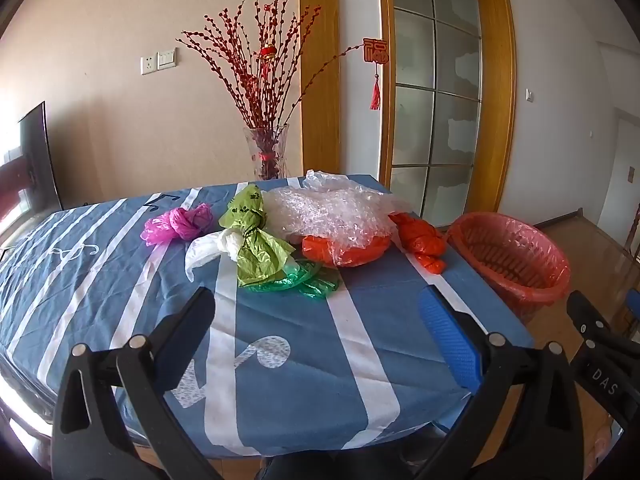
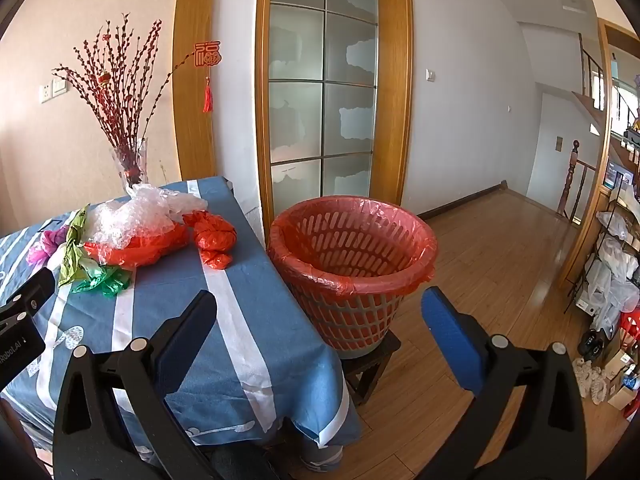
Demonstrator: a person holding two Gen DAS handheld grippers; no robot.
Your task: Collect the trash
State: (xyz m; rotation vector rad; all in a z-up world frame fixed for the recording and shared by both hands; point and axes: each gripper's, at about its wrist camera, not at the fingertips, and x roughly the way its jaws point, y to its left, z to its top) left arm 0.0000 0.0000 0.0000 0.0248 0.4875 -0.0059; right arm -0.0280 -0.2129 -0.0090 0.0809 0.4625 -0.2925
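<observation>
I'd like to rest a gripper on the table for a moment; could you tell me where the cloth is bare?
The near half of the tablecloth is bare, from the green bag to the front edge. Its far left corner behind the pink bag is free too. The middle is crowded: bubble wrap and knotted bags touch.

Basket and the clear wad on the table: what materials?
Basket: looks like rigid moulded plastic, slotted walls, matte grey, lined with a thin glossy red plastic bag folded over the rim.
Clear wad: probably bubble wrap, a transparent film with small raised bubbles and shiny crinkles.
</observation>
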